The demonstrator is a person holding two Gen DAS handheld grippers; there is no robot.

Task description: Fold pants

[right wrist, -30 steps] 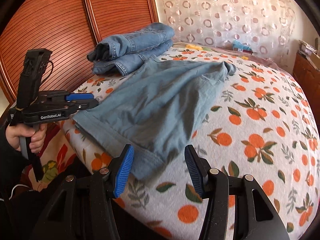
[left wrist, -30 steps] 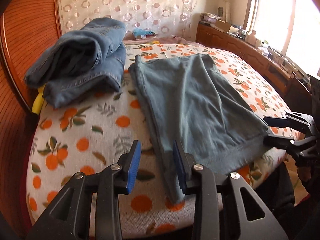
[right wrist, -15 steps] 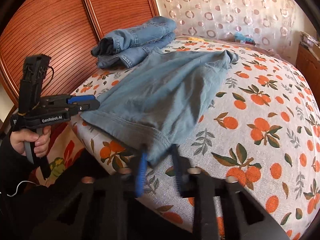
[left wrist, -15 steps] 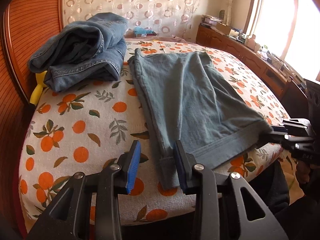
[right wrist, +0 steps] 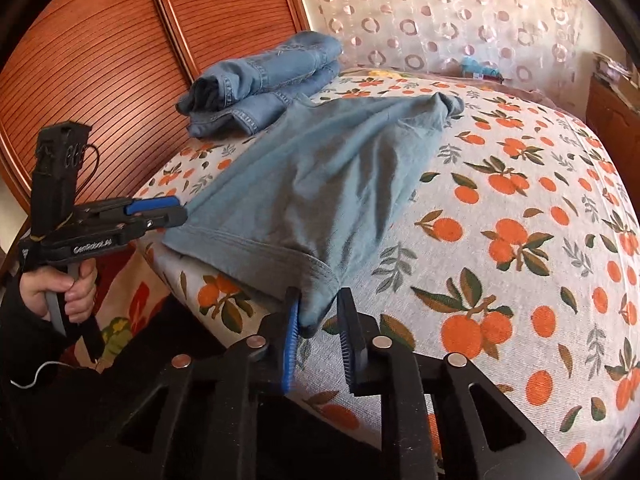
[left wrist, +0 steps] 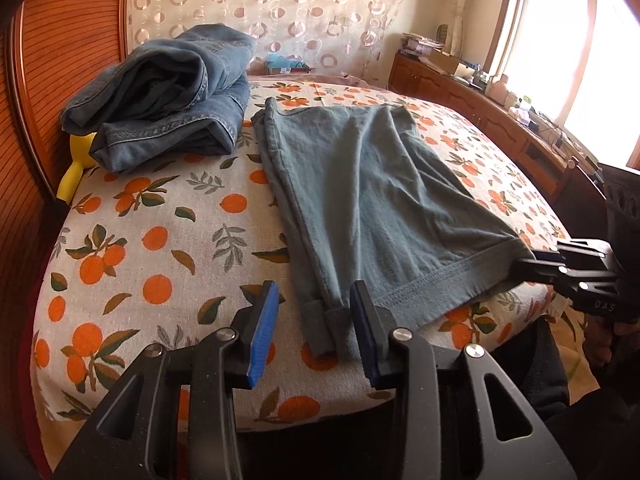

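Grey-blue pants (left wrist: 372,208) lie flat on the bed (left wrist: 140,240), leg hems at the near edge. Left tool (left wrist: 316,328): jaws apart, released, one hem corner lying between them, touching the right pad only. Right tool (right wrist: 318,328): jaws have just been opening a little after clamping; the other hem corner hangs between them, against the left pad, not pinched. Folded jeans (left wrist: 168,92) sit beyond the left tool, just beside the pants' far end.
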